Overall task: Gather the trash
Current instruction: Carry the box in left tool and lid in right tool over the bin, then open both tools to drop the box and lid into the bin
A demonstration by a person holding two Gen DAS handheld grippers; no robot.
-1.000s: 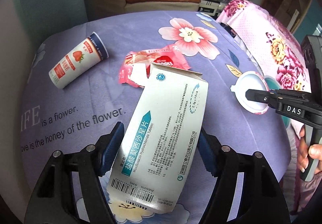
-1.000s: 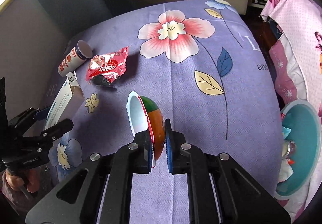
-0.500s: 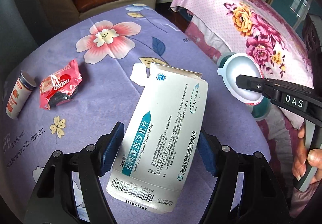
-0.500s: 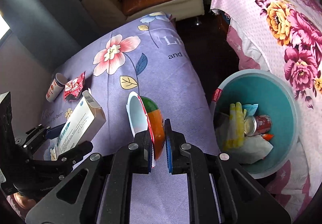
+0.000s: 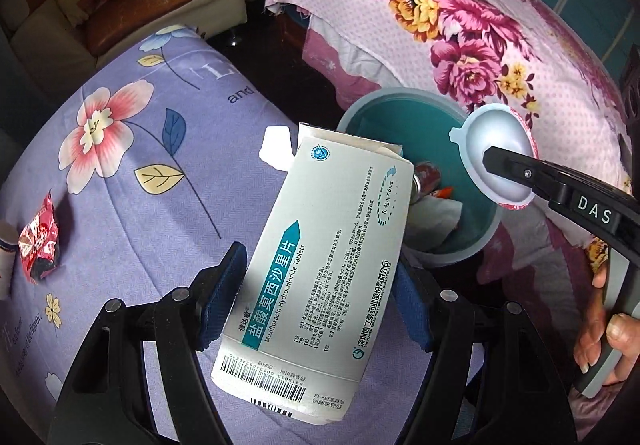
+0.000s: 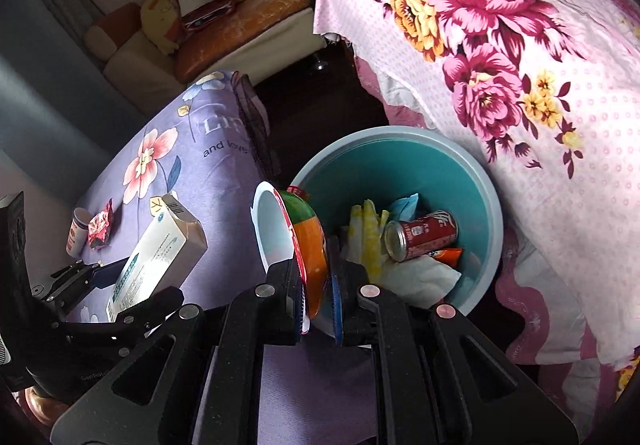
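Note:
My left gripper (image 5: 316,281) is shut on a white medicine box (image 5: 320,265) and holds it above the table edge, close to the teal trash bin (image 5: 404,101). My right gripper (image 6: 318,285) is shut on a small plastic cup (image 6: 308,241) with a red, green and orange label, at the bin's (image 6: 404,157) near rim. The cup (image 5: 496,153) and right gripper (image 5: 508,169) show in the left wrist view over the bin. A red snack wrapper (image 5: 40,241) and a strawberry drink cup (image 6: 76,231) lie on the purple floral tablecloth (image 5: 132,181).
The bin holds a red soda can (image 6: 420,235), yellow peel, tissue and wrappers. A pink floral bedspread (image 6: 500,57) rises right of the bin. A sofa (image 6: 208,33) with a bottle-print bag stands at the back. Dark floor lies between table and bed.
Both grippers have swung right from over the table to the trash bin, each with its item. The wrapper and drink cup have slid to the far left of both views.

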